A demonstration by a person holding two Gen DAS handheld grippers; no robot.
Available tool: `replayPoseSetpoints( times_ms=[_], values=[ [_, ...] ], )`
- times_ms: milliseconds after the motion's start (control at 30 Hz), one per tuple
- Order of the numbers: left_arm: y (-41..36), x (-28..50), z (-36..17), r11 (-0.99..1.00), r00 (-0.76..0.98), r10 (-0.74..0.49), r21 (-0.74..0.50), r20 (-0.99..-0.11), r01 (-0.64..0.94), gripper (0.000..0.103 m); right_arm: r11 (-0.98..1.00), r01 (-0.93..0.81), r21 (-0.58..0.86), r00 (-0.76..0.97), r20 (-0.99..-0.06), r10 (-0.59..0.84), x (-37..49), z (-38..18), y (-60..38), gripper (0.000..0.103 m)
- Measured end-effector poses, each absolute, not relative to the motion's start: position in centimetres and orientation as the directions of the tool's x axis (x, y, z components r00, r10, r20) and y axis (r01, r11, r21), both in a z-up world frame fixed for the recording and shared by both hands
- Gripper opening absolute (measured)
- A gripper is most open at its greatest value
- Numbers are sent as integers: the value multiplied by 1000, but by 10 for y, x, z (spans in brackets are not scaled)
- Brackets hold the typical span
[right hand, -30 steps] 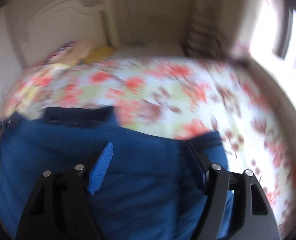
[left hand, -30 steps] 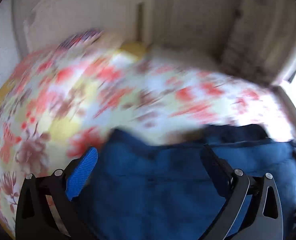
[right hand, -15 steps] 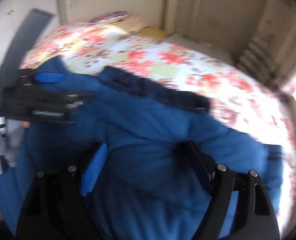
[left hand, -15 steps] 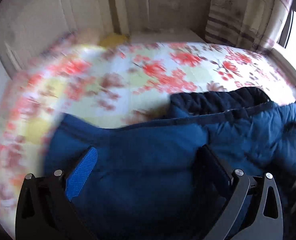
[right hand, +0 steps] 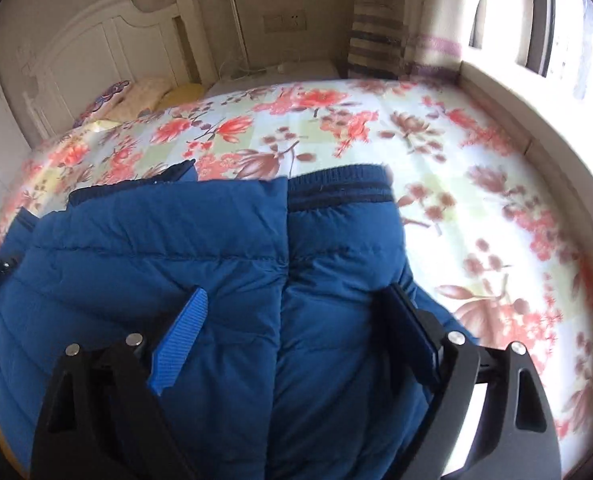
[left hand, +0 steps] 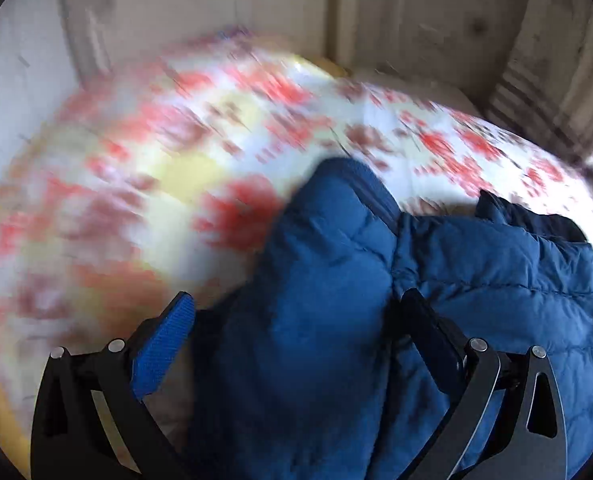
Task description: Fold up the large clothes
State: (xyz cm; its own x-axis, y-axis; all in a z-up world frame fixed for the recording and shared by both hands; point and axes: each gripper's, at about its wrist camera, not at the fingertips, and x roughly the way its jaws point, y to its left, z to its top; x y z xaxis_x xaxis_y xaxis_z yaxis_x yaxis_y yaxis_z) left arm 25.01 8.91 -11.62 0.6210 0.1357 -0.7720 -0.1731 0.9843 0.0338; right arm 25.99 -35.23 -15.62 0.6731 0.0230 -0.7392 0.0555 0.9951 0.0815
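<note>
Partly folded, judging by the lie: blue quilted puffer jacket [right hand: 200, 264] on the floral bedsheet [right hand: 476, 184], sleeve doubled along its body, final folds left. Right tool [right hand: 296, 320] just been opening, spread wide, fabric between, unpinched. Left tool [left hand: 296, 332] likewise released over blurred padding.

Both tools point steeply down, the right tool [right hand: 292, 312] just widened, the left tool [left hand: 300, 316] spread wide.
</note>
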Motion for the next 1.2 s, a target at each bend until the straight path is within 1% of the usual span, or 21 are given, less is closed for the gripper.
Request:
replayPoseSetpoints(
  times_ms=[33,67,133,167,233,267,367,433,533,633,700,733,800,833,867,900,933,967,1000,1100,1200],
  values=[
    [85,242,-109,988,640,116,21,-760,-154,99,994,44,95,693,-720,38,248,-144,-347,87],
    [76,227,-97,994,667,63,-16,-742,-111,99,993,1,117,722,-688,80,234,-131,-340,87],
    [56,208,-80,998,707,28,-25,-707,-64,99,994,-91,64,767,-632,111,208,-107,-308,89],
    [36,201,-75,1000,718,7,-5,-696,-15,99,991,-132,31,769,-628,122,201,-101,-293,90],
    [-2,199,-76,995,705,-49,26,-707,95,99,975,-220,-43,755,-640,142,191,-100,-258,90],
    [-16,201,-83,992,697,-47,48,-715,116,99,961,-260,-97,739,-660,133,190,-106,-236,90],
    [-39,210,-119,983,647,-12,109,-763,146,99,936,-316,-155,674,-731,107,198,-139,-205,90],
    [-37,212,-127,984,655,-25,96,-756,148,99,945,-301,-124,675,-728,120,202,-158,-208,96],
    [-32,216,-129,985,641,-47,71,-766,157,99,951,-300,-73,670,-725,156,207,-160,-218,97],
    [-23,209,-125,986,656,-26,88,-754,141,99,961,-263,-89,690,-713,123,204,-154,-226,97],
    [-3,198,-118,992,683,14,95,-730,81,99,973,-220,-75,709,-697,107,201,-148,-247,97],
    [14,192,-113,994,704,59,109,-708,26,99,979,-195,-62,717,-690,99,198,-146,-260,97],
    [42,189,-111,989,712,136,134,-689,-60,99,995,-83,-53,731,-682,25,193,-145,-302,97],
    [62,191,-115,986,699,166,129,-695,-106,99,999,-37,-33,725,-688,4,194,-149,-321,97],
    [75,193,-120,988,682,152,97,-716,-118,99,1000,3,30,710,-704,19,195,-157,-346,97],
    [87,195,-126,993,665,101,36,-740,-110,99,994,19,106,704,-708,62,195,-166,-365,97],
    [97,198,-131,995,654,34,-38,-756,-95,99,982,12,188,713,-690,123,194,-174,-378,97],
    [105,200,-136,991,647,-16,-99,-762,-92,99,977,7,215,720,-679,144,194,-178,-382,97],
    [107,201,-137,990,645,-25,-110,-764,-92,99,979,7,206,724,-676,137,193,-179,-380,97],
    [100,200,-136,994,651,9,-65,-759,-89,99,992,16,121,724,-686,73,194,-177,-369,97],
    [100,195,-133,993,662,35,-49,-748,-108,99,989,25,145,727,-682,82,190,-176,-371,97]
  ],
)
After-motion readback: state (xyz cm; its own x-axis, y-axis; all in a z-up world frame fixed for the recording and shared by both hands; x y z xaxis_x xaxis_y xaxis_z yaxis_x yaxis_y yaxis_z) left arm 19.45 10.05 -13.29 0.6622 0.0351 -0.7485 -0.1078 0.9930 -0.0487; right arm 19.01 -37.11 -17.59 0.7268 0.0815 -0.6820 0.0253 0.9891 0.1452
